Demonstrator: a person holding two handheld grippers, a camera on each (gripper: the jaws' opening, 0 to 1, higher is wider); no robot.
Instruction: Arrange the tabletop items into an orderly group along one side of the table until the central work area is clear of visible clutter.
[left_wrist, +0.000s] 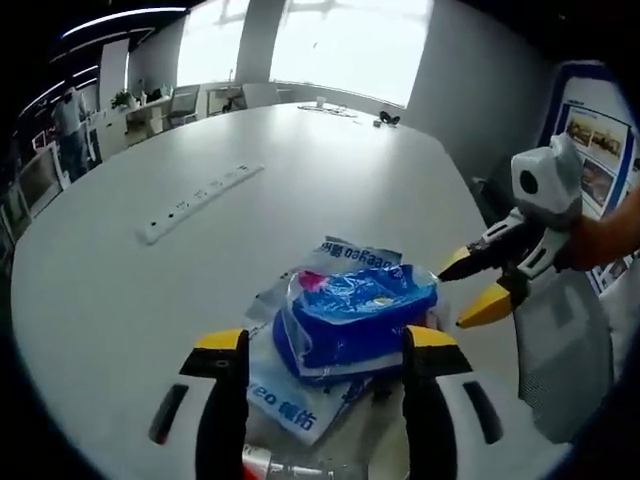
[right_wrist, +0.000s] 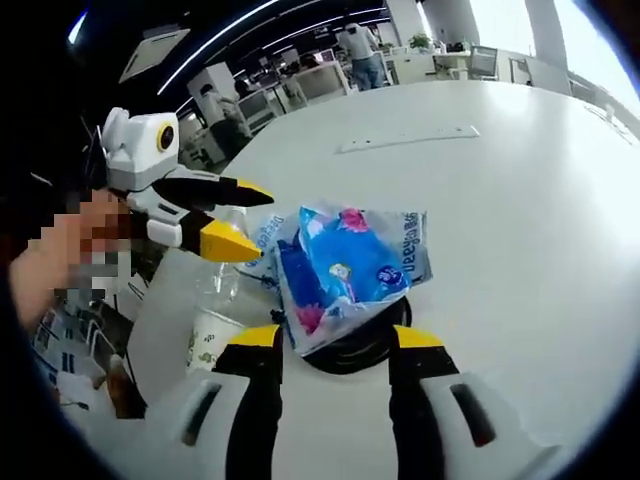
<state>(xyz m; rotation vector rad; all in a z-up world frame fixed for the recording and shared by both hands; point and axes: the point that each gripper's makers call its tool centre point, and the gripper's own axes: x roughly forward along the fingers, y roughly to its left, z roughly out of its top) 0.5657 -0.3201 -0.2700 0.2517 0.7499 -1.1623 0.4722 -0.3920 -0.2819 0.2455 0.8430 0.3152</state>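
I'm gathering clutter: left gripper (left_wrist: 325, 350) and right gripper (right_wrist: 330, 345), both wide open and empty, are flanking the blue pack (left_wrist: 355, 315); next, closing squarely on it.

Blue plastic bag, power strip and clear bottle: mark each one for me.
blue plastic bag (left_wrist: 355, 315), left gripper view, middle of its bulging front.
power strip (left_wrist: 199, 201), left gripper view, midway along its length.
clear bottle (right_wrist: 213, 300), right gripper view, on its see-through body.

Blue packet (left_wrist: 355, 315) between open left tongs (left_wrist: 328, 350)
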